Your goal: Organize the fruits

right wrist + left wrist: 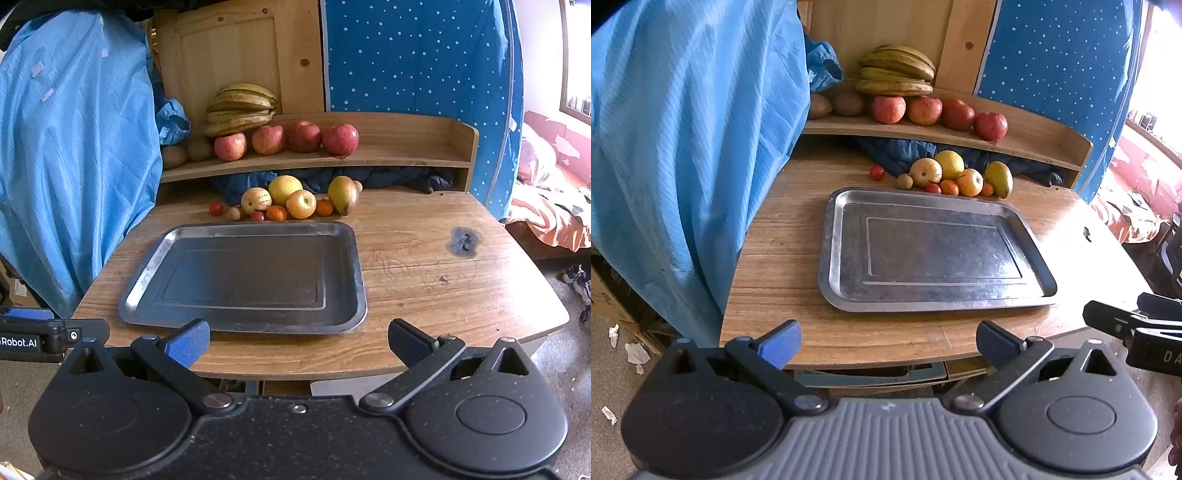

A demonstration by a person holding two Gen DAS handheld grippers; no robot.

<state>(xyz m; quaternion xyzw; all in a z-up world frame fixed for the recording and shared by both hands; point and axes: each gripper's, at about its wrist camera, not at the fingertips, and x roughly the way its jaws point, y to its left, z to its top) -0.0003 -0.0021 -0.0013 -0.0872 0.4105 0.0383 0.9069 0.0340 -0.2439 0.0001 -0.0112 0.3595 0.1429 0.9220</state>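
Both tools wide, holding nothing
We hold the left tool (888, 341) and right tool (299, 341) before the metal tray (147, 273); fruit pile (295, 203) lies beyond.

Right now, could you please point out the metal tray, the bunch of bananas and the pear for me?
metal tray (334, 229), right wrist view, far rim.
bunch of bananas (240, 109), right wrist view, middle of the stack.
pear (342, 194), right wrist view, widest part of its body.

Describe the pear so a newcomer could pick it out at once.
Start at the metal tray on the wooden table; just behind its far edge sits a cluster of small fruit. The pear stands at the cluster's right end. It alone is yellow-green and tapered, taller than the round orange beside it.
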